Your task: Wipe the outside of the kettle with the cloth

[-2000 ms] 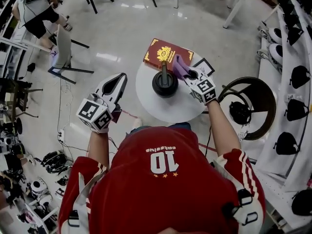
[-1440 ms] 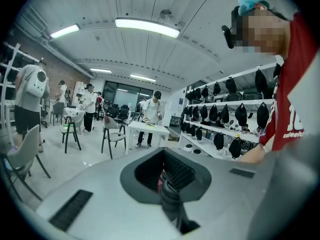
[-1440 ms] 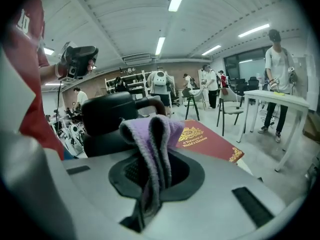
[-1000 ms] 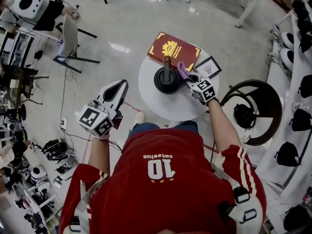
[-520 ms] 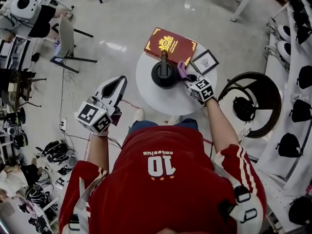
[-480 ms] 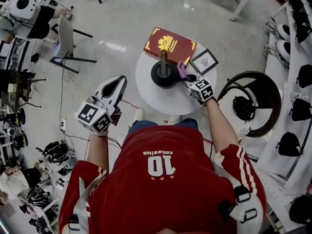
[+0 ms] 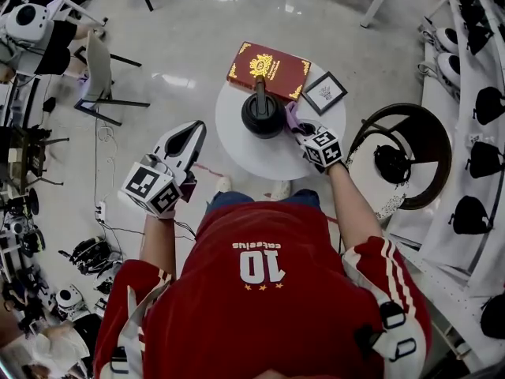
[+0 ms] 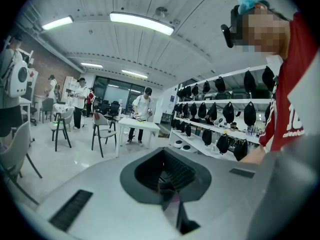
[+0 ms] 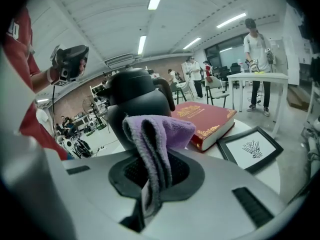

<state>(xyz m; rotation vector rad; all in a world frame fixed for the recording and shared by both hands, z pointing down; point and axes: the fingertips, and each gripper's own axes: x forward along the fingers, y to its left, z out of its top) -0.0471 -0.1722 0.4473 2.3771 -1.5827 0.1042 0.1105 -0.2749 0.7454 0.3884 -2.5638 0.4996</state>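
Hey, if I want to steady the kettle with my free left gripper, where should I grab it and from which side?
Probably the handle, the narrow bar jutting from the kettle toward the red book; the round body looks too wide for jaws. Come from the kettle's left, since the right gripper holds the cloth at its right side.
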